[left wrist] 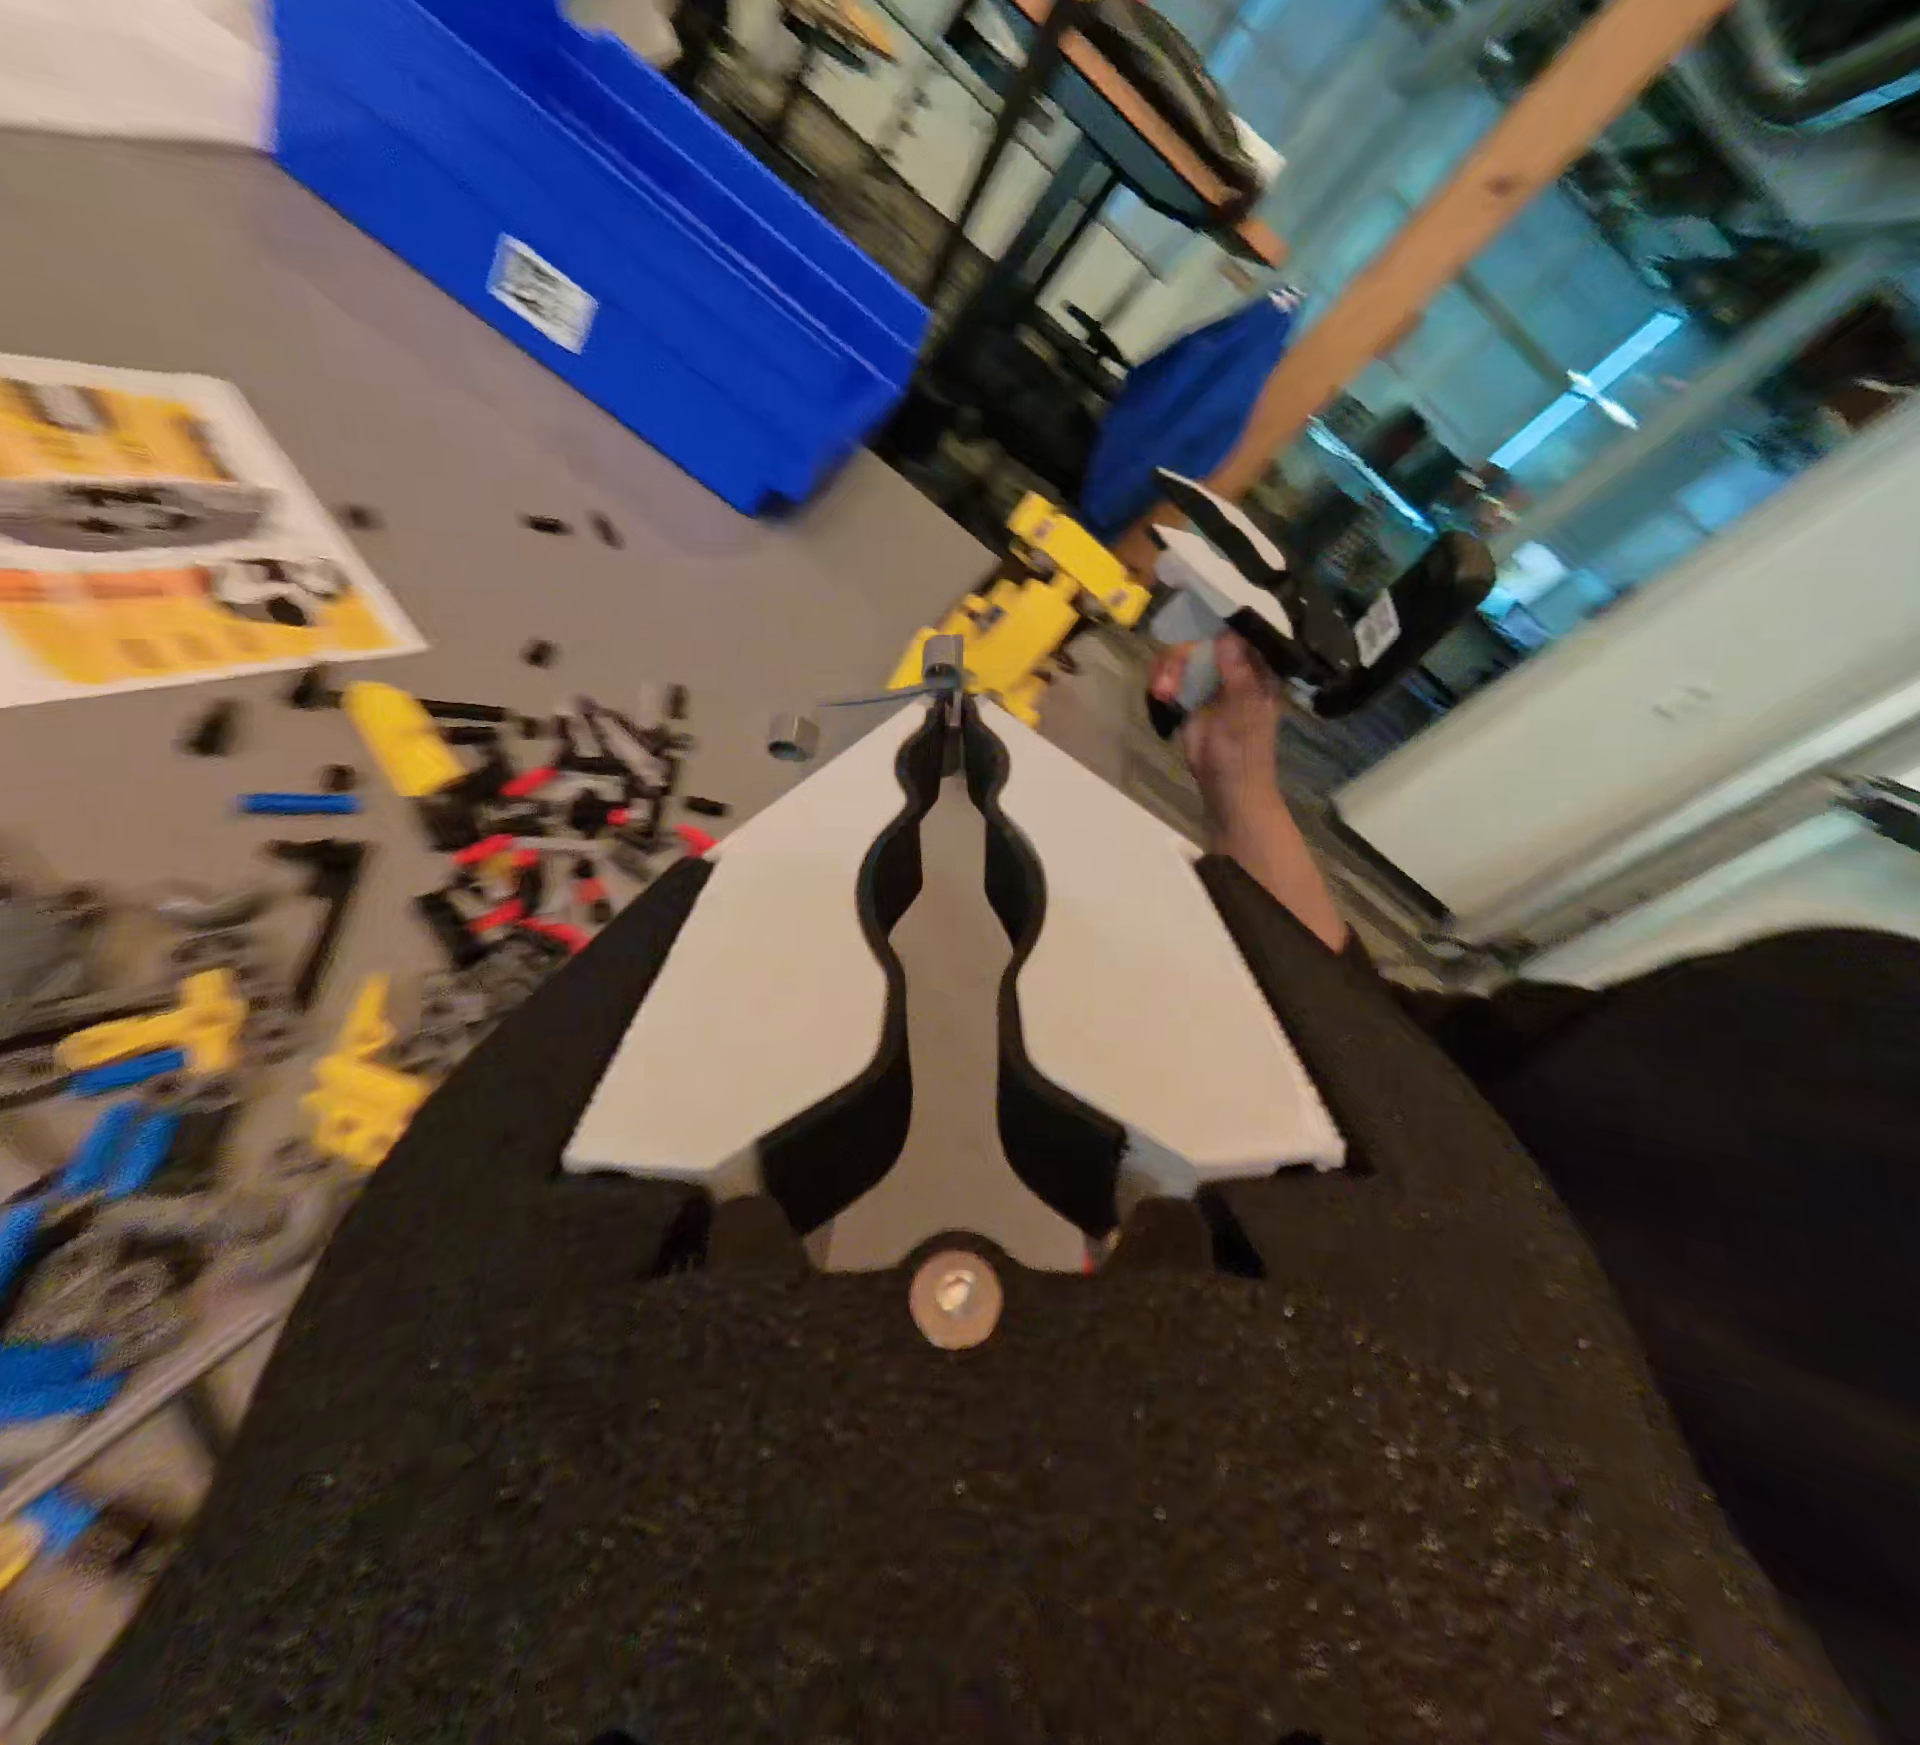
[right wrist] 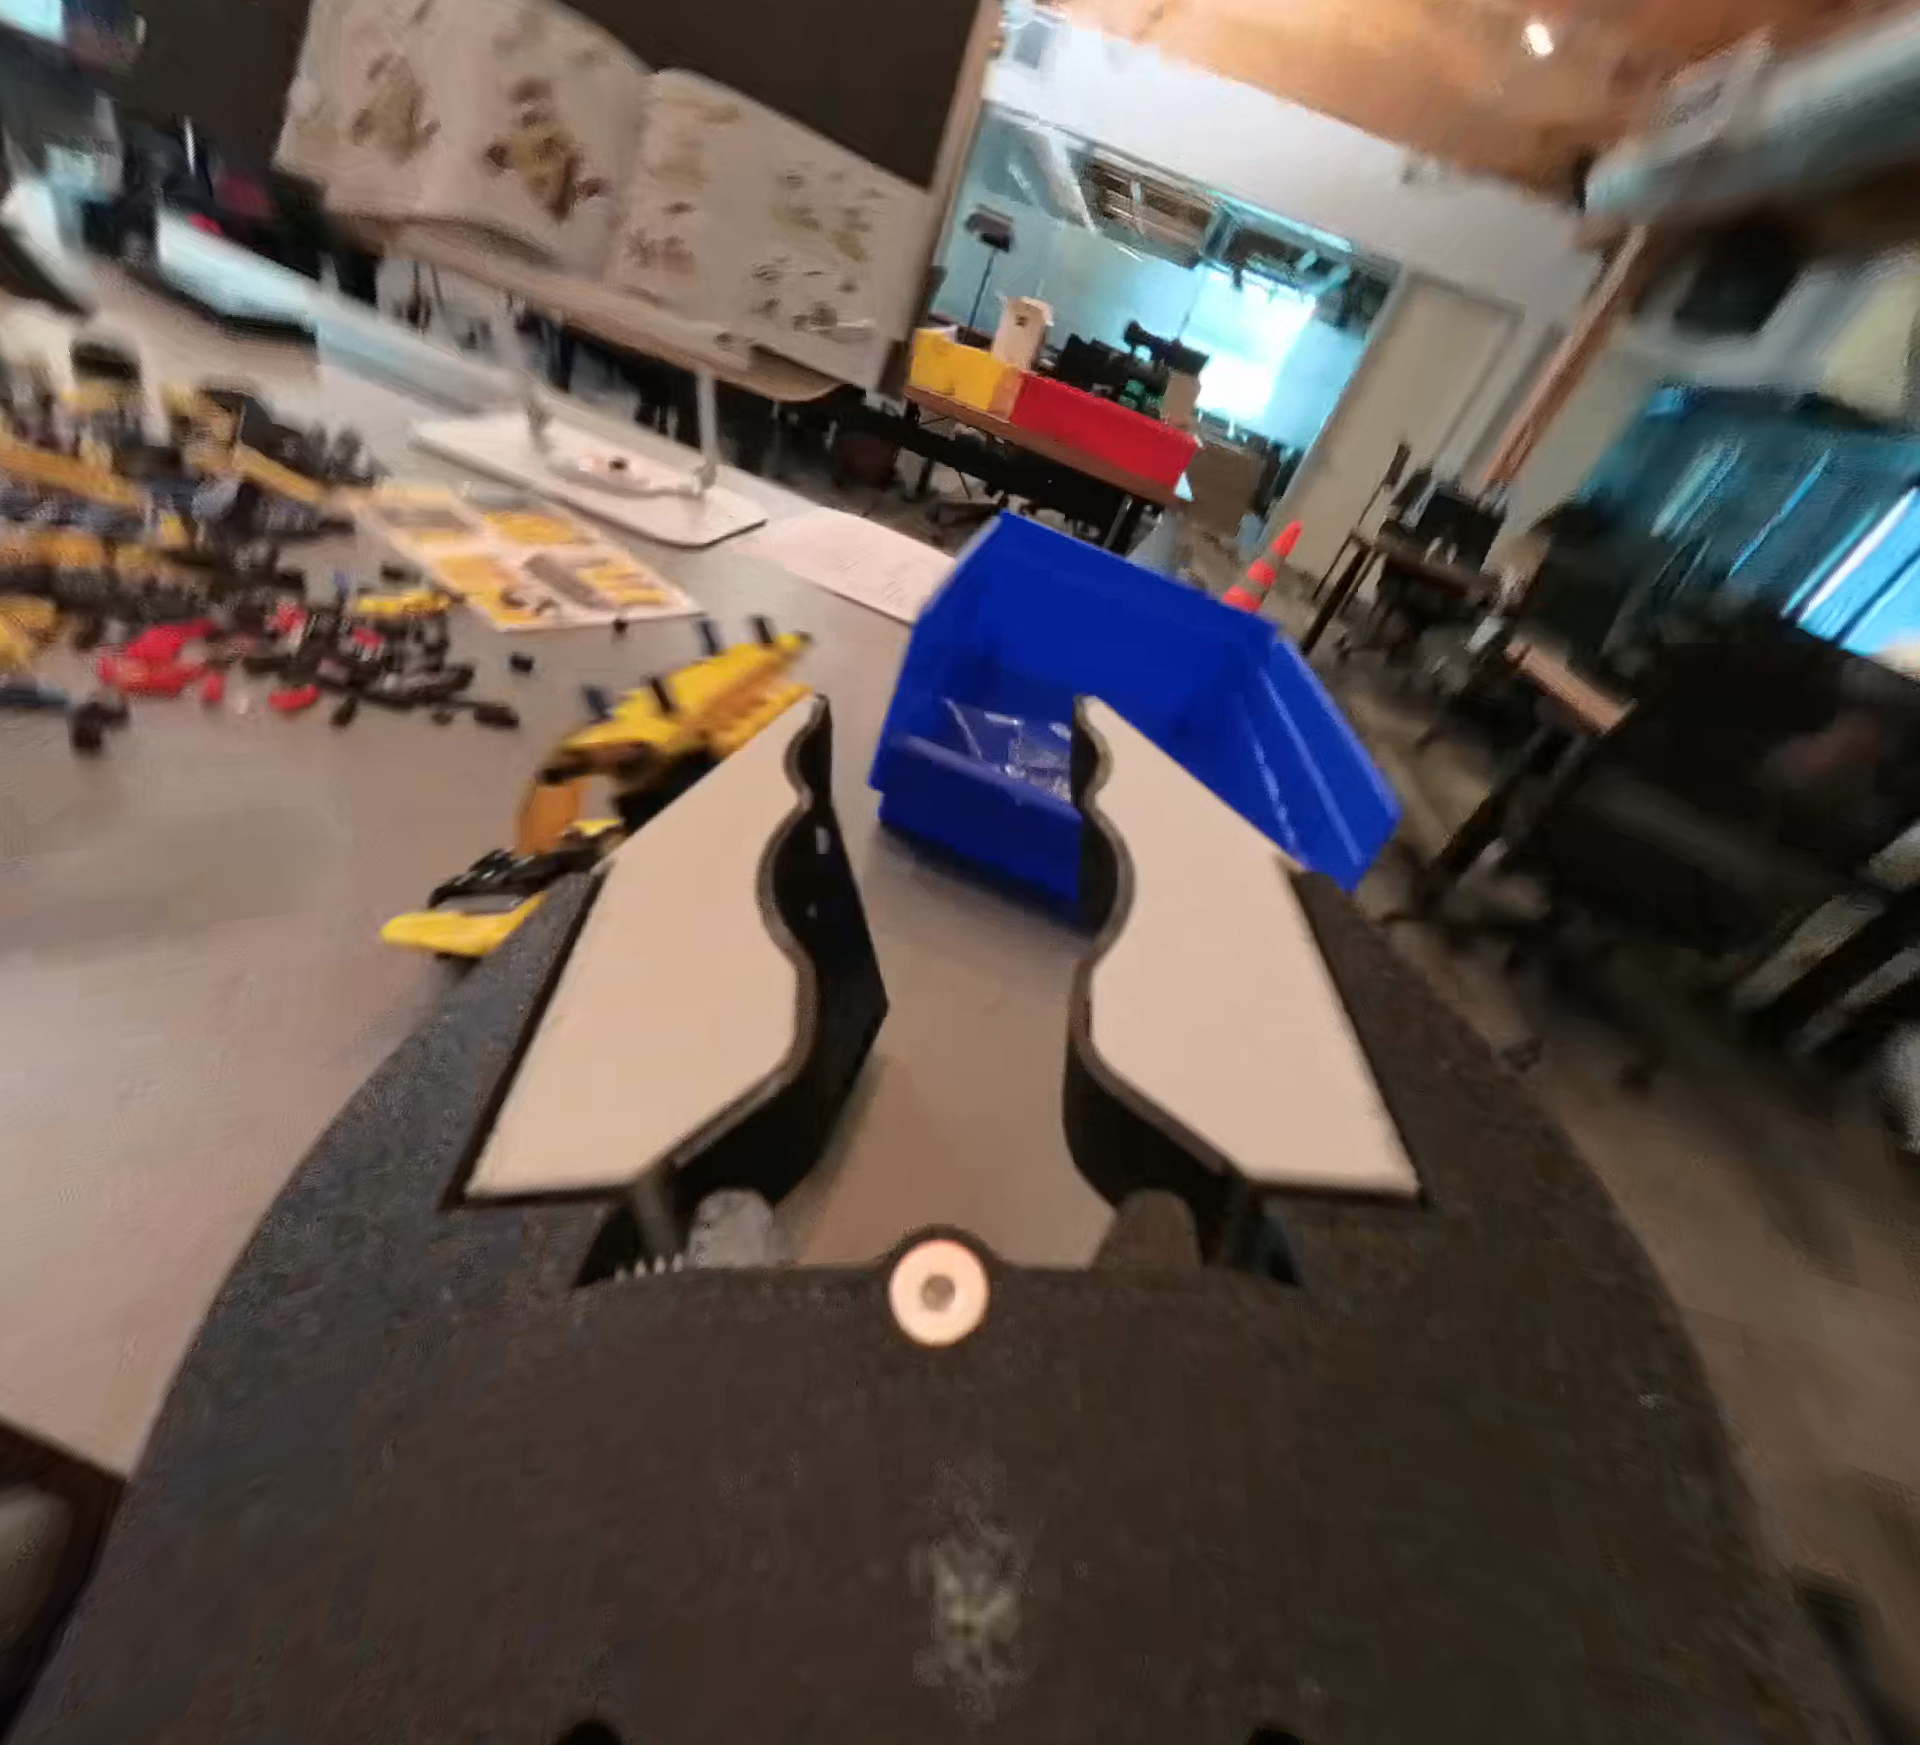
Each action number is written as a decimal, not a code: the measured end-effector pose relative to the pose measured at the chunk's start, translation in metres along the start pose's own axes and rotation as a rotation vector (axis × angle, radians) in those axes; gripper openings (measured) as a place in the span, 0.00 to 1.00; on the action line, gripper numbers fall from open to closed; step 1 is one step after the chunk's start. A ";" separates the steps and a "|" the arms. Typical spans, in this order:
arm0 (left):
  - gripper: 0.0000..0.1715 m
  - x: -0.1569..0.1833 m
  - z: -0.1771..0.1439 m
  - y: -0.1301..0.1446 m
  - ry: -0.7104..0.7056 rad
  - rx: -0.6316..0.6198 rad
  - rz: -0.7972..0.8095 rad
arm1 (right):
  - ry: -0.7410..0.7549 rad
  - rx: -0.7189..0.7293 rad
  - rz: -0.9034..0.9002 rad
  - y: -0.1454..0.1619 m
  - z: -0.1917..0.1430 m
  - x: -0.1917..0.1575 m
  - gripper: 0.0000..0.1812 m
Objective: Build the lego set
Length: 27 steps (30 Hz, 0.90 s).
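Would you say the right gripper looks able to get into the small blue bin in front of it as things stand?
Probably yes: the right gripper is open and empty, the small blue bin sits straight ahead with its open front facing it, and nothing lies between them.

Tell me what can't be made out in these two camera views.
- Left wrist view: the small grey piece pinched in the left gripper is too small and blurred to identify.
- Right wrist view: the blue bin contents are blurred, partly behind the right gripper fingers.
- Open booklet: motion-blurred.
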<state>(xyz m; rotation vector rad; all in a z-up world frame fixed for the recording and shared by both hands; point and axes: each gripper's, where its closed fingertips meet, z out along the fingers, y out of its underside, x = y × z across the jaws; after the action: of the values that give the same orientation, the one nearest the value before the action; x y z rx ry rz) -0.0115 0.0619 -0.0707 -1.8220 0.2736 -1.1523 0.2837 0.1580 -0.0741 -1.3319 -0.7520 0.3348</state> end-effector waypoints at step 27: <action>0.01 0.058 0.100 0.073 0.504 -0.291 -0.337 | 0.053 0.141 -1.374 -0.013 0.043 -0.207 0.39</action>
<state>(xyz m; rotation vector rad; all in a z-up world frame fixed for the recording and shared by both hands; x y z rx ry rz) 0.1194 0.0457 -0.1071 -1.8431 0.4532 -1.8929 0.1024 0.0582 -0.1212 -0.4588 -1.3734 -0.7288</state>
